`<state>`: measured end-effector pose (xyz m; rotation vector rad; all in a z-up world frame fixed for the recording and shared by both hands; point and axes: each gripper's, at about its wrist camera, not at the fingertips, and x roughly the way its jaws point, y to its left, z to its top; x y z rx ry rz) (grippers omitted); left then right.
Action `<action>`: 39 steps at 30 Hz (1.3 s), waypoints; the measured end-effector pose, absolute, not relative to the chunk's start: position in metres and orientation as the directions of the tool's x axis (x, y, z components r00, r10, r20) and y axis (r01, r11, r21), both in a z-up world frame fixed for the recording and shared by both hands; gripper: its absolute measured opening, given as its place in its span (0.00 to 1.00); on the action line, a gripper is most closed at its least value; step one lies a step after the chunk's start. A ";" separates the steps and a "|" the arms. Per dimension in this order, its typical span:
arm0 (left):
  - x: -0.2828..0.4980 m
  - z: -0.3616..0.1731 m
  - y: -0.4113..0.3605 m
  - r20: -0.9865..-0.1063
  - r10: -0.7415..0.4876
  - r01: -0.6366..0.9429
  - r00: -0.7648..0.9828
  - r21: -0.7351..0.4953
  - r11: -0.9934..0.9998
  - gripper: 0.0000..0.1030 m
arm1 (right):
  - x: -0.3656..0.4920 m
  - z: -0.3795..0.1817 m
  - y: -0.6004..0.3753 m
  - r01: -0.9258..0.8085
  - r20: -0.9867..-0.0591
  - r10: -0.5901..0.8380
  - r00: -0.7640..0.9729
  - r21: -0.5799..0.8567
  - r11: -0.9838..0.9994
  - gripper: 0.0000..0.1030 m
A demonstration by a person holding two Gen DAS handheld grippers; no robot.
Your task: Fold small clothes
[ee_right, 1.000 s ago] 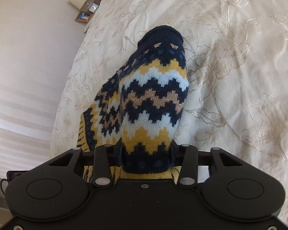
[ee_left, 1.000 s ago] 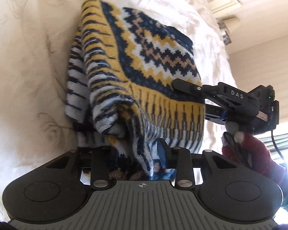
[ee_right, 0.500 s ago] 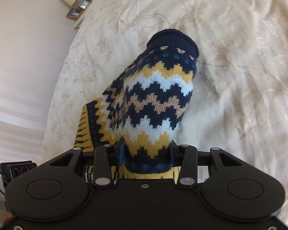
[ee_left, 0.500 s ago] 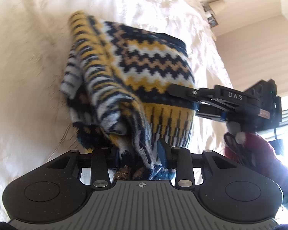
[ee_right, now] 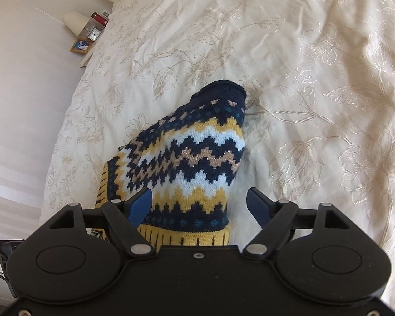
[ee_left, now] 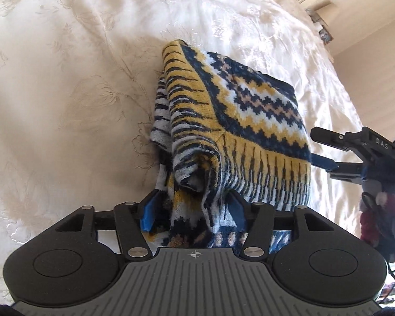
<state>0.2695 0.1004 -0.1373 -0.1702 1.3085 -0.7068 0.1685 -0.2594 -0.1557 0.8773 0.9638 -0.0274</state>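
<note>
Both grippers' jaws stand wide around the folded knit sweater [ee_left: 250, 121] on the bedspread [ee_left: 65, 79], gripping nothing.

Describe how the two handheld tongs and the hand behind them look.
Both tongs are black, with blue pads on the fingers, silver pivot screws and round discs on their bodies. The left tongs have a grey ribbed plate with a crosshair mark. The right tongs read "DAS"; a dark red knit glove grips them.

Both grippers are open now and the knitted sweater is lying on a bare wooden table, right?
Not quite. The right wrist view shows the knitted sweater lying on a cream embroidered bedspread, not a wooden table. The left gripper and right gripper are indeed open.
</note>
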 end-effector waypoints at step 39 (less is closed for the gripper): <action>0.218 -0.151 0.099 -0.752 -0.627 0.394 -0.203 -0.649 0.651 0.26 | 0.060 -0.159 -0.211 0.362 -0.770 0.497 0.400 0.631 0.686 0.45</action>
